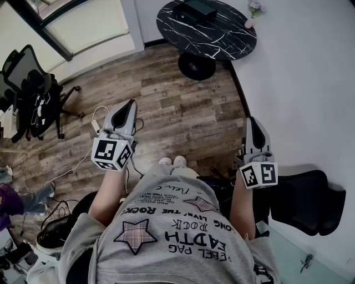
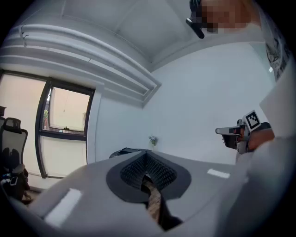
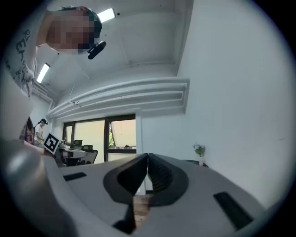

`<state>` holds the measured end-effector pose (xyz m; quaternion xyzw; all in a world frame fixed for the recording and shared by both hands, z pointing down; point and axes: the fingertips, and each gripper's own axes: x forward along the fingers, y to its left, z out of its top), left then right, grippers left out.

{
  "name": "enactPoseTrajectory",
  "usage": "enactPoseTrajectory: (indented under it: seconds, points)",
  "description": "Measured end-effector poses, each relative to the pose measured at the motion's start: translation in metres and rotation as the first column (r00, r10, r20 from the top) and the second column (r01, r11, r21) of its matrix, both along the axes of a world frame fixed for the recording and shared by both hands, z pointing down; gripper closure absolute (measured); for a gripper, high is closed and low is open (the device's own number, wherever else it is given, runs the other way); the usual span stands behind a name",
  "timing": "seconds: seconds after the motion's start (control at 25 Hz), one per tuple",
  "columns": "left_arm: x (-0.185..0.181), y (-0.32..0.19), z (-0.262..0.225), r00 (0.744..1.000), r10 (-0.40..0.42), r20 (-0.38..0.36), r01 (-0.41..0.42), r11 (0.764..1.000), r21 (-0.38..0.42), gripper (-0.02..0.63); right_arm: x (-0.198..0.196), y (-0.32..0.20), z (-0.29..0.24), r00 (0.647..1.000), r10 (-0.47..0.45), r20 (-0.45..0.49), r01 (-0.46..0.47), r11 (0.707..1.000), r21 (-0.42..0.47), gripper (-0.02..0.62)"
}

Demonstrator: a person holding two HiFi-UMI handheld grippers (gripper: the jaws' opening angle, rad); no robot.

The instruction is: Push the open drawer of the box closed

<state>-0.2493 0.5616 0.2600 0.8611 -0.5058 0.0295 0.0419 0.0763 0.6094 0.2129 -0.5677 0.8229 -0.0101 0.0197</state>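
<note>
- left gripper [image 1: 128, 106]: jaws pressed together, nothing between them; held level over the wood floor [image 1: 183, 111].
- right gripper [image 1: 253, 123]: jaws likewise closed, empty; close to the white wall [image 1: 299, 83].
- Box with drawer: appears in no view, so neither arm can be judged nearer.
- Far ahead: round black table [image 1: 222, 39] carries a dark object [image 1: 194, 10]; cannot tell if it is the box.

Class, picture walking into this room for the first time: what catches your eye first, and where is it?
The left gripper and the right gripper are held out level over the wooden floor, jaws together and empty. Beyond them, at the head view's top, a round black marble table stands by the white wall. A black office chair stands at the left edge.
</note>
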Motion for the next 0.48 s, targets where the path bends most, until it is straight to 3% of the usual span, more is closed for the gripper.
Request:
enactPoseTrajectory:
  seconds: [0.48]
  points:
    - [0.013,0.001,0.003,1.0,-0.015,0.002,0.015,1.0,0.0,0.597,0.001,-0.005,0.002,1.0,-0.031,0.002,0.031,0.999,0.01,0.583]
